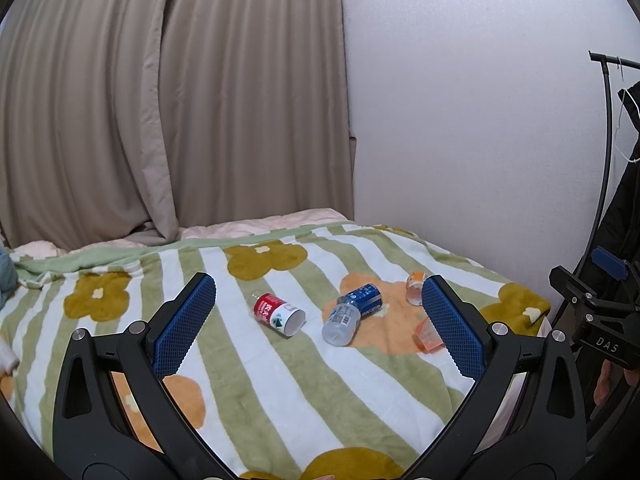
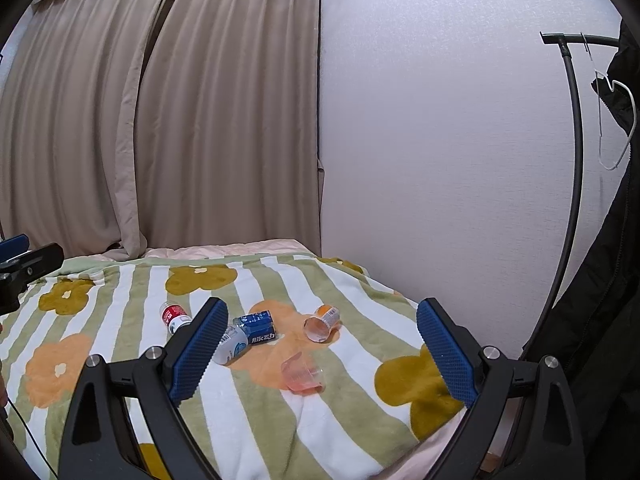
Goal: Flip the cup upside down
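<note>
A clear pink plastic cup (image 2: 303,375) lies on its side on the flowered blanket (image 2: 340,432). In the left wrist view the cup (image 1: 427,335) is partly hidden behind the right finger. My right gripper (image 2: 320,348) is open and empty, held above the blanket's near edge with the cup between and beyond its fingers. My left gripper (image 1: 316,324) is open and empty, further left, facing the bottles. Part of the right gripper (image 1: 592,300) shows at the right edge of the left wrist view.
A red-labelled bottle (image 1: 279,313), a blue-labelled bottle (image 1: 352,313) and a small orange-capped bottle (image 2: 322,322) lie on the blanket. Beige curtains (image 2: 160,120) hang behind the bed, a white wall (image 2: 440,140) to the right. A dark coat rack (image 2: 576,160) with clothes stands at the right.
</note>
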A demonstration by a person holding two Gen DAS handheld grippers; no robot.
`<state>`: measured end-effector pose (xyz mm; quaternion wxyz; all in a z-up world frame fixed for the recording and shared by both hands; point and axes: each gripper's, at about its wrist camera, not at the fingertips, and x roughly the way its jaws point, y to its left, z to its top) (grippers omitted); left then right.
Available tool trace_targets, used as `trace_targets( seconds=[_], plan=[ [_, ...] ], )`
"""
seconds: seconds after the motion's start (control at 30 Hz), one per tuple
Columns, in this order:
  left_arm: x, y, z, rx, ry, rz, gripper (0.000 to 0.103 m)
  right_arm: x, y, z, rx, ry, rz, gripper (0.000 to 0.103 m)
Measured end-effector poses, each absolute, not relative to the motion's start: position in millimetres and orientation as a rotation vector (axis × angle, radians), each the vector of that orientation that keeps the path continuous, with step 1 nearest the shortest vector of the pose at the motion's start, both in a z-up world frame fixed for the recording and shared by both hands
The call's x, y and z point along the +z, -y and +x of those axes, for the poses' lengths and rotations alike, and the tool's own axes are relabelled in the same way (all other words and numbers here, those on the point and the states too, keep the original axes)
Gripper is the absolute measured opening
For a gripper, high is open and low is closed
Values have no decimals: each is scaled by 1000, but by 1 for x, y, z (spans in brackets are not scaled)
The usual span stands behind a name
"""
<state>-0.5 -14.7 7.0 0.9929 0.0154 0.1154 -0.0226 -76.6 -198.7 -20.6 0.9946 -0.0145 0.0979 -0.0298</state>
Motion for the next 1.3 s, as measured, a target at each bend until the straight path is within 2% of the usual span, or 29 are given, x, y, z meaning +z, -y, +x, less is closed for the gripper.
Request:
trace_targets(
  seconds=[0.53, 0.67, 0.87, 1.0, 1.3],
  plan=[
    [4, 14, 1, -36, -249, 27, 103, -19, 194, -76, -48, -196, -29, 94],
    [3, 9, 22, -20, -290, -2, 103, -20, 194, -70, -26, -205, -24, 94],
    [-3, -18, 107, 14, -427, -81, 103, -25, 196, -53, 31, -219, -26, 94],
    [-20, -39, 186, 34, -584, -146, 103, -32, 197, -39, 71, -227, -21, 94],
    [-128, -87, 344, 182, -1021, -371, 102, -57, 198, -6, 121, -283, 0, 94]
  ],
)
